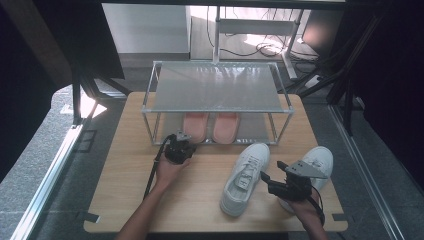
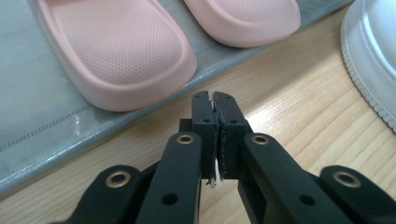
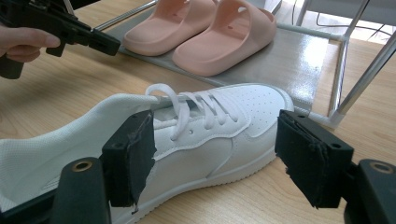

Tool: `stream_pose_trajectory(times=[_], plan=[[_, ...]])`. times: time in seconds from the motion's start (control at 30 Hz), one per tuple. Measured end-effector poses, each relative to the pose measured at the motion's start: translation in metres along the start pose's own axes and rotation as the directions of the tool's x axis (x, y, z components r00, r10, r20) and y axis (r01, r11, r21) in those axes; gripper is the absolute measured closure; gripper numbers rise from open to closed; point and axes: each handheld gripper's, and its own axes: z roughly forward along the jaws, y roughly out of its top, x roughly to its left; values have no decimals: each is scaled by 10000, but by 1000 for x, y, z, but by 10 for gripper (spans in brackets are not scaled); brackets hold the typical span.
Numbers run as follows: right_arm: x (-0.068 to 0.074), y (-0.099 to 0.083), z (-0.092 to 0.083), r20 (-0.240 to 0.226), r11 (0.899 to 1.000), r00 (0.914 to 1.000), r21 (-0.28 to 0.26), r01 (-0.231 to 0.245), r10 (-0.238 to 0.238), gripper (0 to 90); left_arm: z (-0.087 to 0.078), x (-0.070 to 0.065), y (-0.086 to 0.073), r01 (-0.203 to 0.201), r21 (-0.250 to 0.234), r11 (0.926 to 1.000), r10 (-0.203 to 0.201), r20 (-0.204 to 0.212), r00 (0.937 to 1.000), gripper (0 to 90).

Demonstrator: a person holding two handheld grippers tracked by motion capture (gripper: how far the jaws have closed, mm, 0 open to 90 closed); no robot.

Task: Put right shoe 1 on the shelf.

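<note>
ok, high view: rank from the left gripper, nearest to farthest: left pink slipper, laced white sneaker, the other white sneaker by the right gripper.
From the left gripper, jaws shut and empty:
1. Left pink slipper, just ahead on the rack's lower shelf.
2. Laced white sneaker, to its right, mid-table.
3. Other white sneaker, far right, partly behind the right gripper.

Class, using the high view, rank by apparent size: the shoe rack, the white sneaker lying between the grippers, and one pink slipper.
1. Shoe rack, clearly largest.
2. White sneaker.
3. Pink slipper: smallest, though the top shelf hides part of it and it lies farther away.
</note>
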Motion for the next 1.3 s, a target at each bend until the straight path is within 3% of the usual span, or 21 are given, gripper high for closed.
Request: stream_pose_trajectory(times=[0.23,0.3,0.53,0.7,0.8,0.9,1.0,1.1,1.3], plan=[[-1,0,-1,5,10000,10000,0,-20,20,291,-17,1,-12,9,-25,10000,-9,166,9999,810],[0,0,0,-5,10000,10000,3,-14,14,291,-21,1,-15,38,-63,10000,-37,223,9997,739],[1,0,0,-40,10000,10000,30,6,-6,291,-32,-1,-23,79,-191,9998,-73,323,9995,683],[1,0,0,-47,10000,10000,40,17,-16,291,-27,10,-18,268,-136,9995,-270,-115,9996,687],[1,0,0,-17,10000,10000,25,-13,14,291,-20,18,-13,295,-171,9994,-305,-596,9978,703],[0,0,0,-8,10000,10000,35,-12,12,291,-14,28,-7,374,-161,9992,-391,-1210,9919,747],[-1,0,0,-12,10000,10000,54,-42,42,291,-5,39,-2,620,-78,9980,-625,-1540,9861,802],[-1,0,0,5,10000,10000,18,-54,54,292,3,47,1,767,44,9970,-747,-1776,9813,841],[-3,-1,-1,24,10000,10000,31,-77,77,291,17,54,3,864,187,9961,-814,-1891,9786,888]])
